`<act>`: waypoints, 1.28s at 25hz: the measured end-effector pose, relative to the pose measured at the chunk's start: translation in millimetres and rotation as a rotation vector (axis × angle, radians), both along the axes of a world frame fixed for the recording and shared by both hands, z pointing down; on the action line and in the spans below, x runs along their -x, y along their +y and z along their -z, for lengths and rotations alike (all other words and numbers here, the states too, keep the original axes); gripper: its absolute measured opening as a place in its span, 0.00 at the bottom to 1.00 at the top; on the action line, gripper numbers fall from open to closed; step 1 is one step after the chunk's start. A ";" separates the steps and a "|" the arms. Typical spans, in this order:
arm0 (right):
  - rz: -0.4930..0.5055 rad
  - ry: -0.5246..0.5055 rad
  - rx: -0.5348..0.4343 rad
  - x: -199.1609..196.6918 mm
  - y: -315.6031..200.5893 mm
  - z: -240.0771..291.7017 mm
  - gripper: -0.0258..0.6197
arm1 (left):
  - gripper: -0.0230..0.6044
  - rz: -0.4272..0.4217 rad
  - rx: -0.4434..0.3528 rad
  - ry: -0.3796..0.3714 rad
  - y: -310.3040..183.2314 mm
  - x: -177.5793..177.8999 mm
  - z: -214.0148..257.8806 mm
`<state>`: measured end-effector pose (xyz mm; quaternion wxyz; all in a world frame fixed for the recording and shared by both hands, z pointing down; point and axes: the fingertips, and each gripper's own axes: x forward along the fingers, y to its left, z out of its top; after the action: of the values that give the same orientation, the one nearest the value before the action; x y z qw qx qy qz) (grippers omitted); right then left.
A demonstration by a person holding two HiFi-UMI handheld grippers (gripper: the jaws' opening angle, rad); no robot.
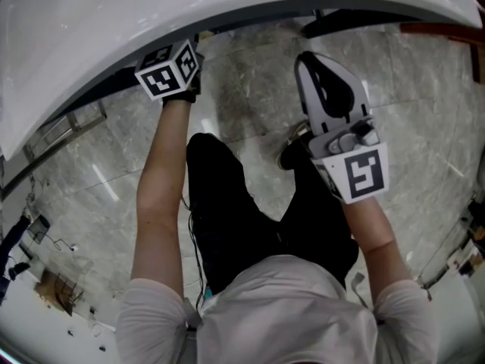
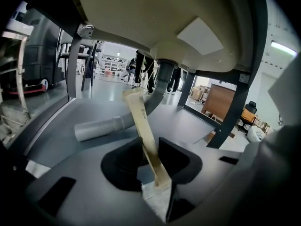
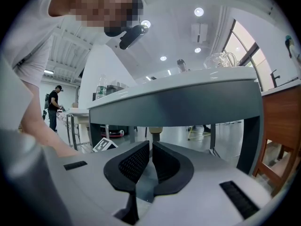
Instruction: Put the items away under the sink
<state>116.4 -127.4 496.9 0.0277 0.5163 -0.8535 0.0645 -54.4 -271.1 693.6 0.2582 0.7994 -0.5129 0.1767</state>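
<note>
Left hand-held gripper [image 2: 150,144] stands open around a stick [image 2: 136,112] under the sink [image 2: 141,22]. Best withdrawn straight back, without nudging it. Right hand-held gripper [image 3: 151,147] is closed, empty.

Light: bright, ceiling lamps [image 3: 199,12] | Shadow: dim under sink basin [image 2: 141,13] | Glare: floor [image 1: 91,196] sheen | Edges: fisheye curve, black corners

An open lab hall with freestanding sink [image 3: 178,102], polished floor [image 2: 96,94], ceiling spotlights [image 3: 199,12].
</note>
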 end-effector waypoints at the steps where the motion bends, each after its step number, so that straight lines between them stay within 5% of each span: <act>1: 0.001 0.000 0.002 0.6 0.5 -0.6 0.11 | 0.20 0.003 0.002 -0.006 -1.5 1.6 -1.5; 12: -0.016 0.003 0.017 -5.2 7.2 -5.3 0.11 | 0.15 0.009 -0.059 -0.062 -20.4 11.9 -2.5; 20: -0.012 -0.005 0.022 -2.0 9.5 -7.0 0.11 | 0.15 -0.158 -0.050 -0.043 -15.5 -26.9 -4.2; 32: -0.003 -0.010 0.046 0.5 14.7 -8.4 0.11 | 0.19 -0.146 -0.061 -0.056 -1.8 -20.4 -3.3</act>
<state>115.9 -112.7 505.2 0.0353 0.5164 -0.8512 0.0867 -34.0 -272.9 696.9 0.2054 0.8370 -0.4653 0.2017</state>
